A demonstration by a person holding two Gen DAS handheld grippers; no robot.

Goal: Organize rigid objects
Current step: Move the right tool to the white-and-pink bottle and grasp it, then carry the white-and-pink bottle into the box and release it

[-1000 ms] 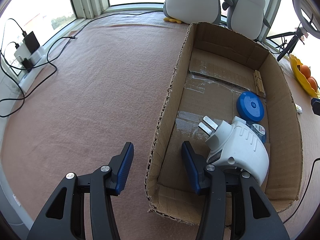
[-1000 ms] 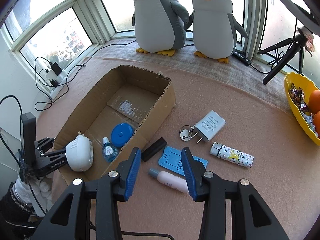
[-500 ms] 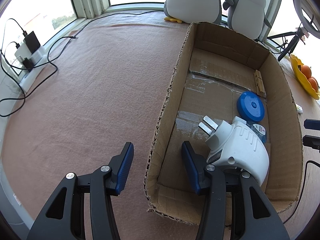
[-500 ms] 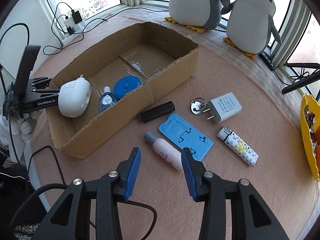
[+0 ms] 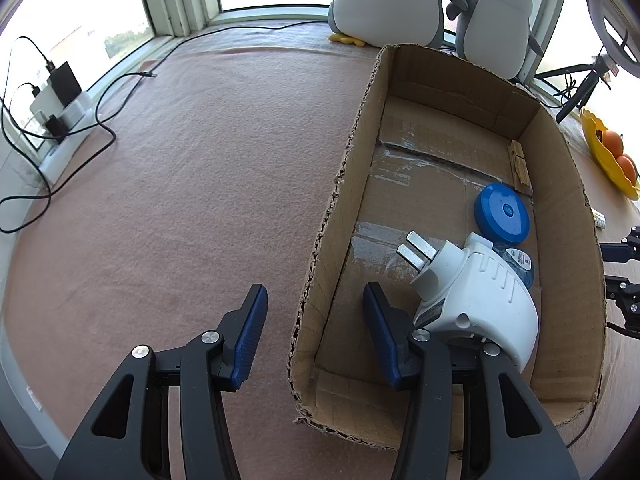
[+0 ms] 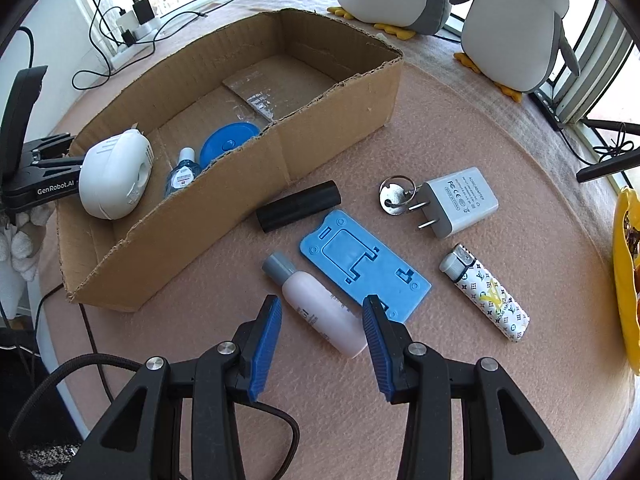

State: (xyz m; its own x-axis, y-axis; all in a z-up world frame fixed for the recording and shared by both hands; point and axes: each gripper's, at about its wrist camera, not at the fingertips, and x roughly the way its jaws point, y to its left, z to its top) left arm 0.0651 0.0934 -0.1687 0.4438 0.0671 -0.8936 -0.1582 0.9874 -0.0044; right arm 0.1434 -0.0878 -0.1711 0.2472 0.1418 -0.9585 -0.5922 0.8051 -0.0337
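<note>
A cardboard box [image 5: 344, 168] [image 6: 332, 120] holds a white plug device [image 5: 476, 300] [image 6: 114, 172], a blue round lid [image 5: 502, 213] [image 6: 228, 144] and a small blue-labelled bottle [image 6: 182, 172]. My left gripper [image 5: 312, 332] is open and straddles the box's near left wall. My right gripper [image 6: 320, 344] is open, its fingers either side of a pink bottle with a grey cap [image 6: 316, 304]. Beside the bottle lie a blue phone stand [image 6: 364, 266], a black cylinder [image 6: 298, 206], a white charger [image 6: 456, 200], a key ring [image 6: 394, 194] and a patterned lighter [image 6: 486, 292].
Two plush penguins [image 6: 516, 20] stand behind the box by the window. A yellow fruit bowl [image 6: 624, 280] sits at the right edge. A power strip with cables [image 5: 56, 116] lies at the far left. A tripod [image 5: 580, 84] stands at the back right.
My right gripper has moved down and closer to the table, so the pink bottle now lies between its fingers. My left gripper has not moved.
</note>
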